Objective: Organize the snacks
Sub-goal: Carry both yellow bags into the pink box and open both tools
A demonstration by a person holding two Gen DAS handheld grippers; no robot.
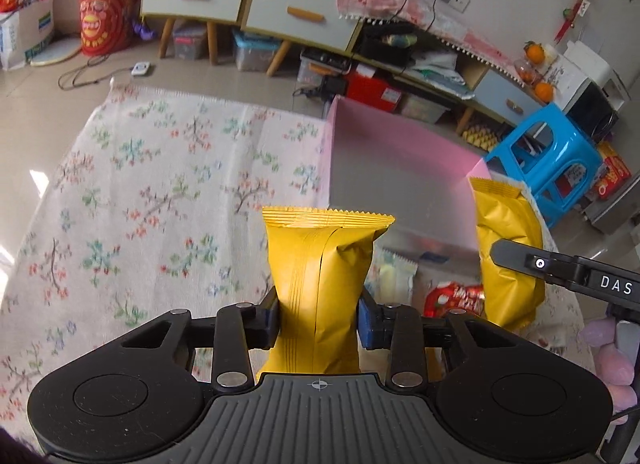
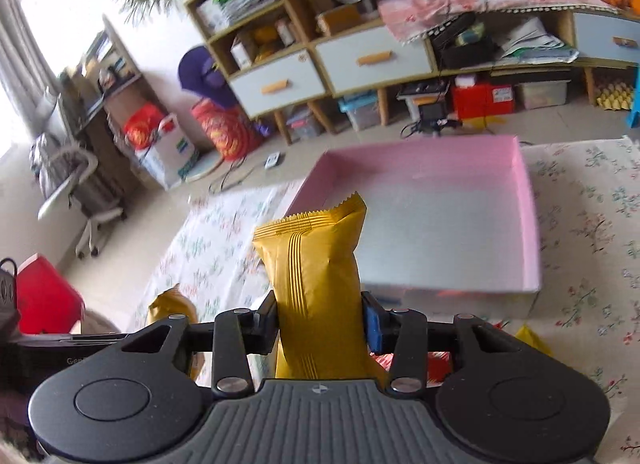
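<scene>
Gripping one yellow snack packet (image 1: 320, 284) in the left claw (image 1: 319, 322) and another (image 2: 316, 284) in the right claw (image 2: 320, 324), both raised near the empty pink box (image 2: 528, 224), likely for stowing.

- On the black arm of my right tongs (image 1: 568, 270), seen from my left camera, white capitals read "DAS"; whatever follows is cut off.
- From my right camera, faint grey letters on the black body of my left tongs (image 2: 60, 356) begin "Ge"; I cannot read further.
- Print on the bags and boxes is too blurred to read.
</scene>
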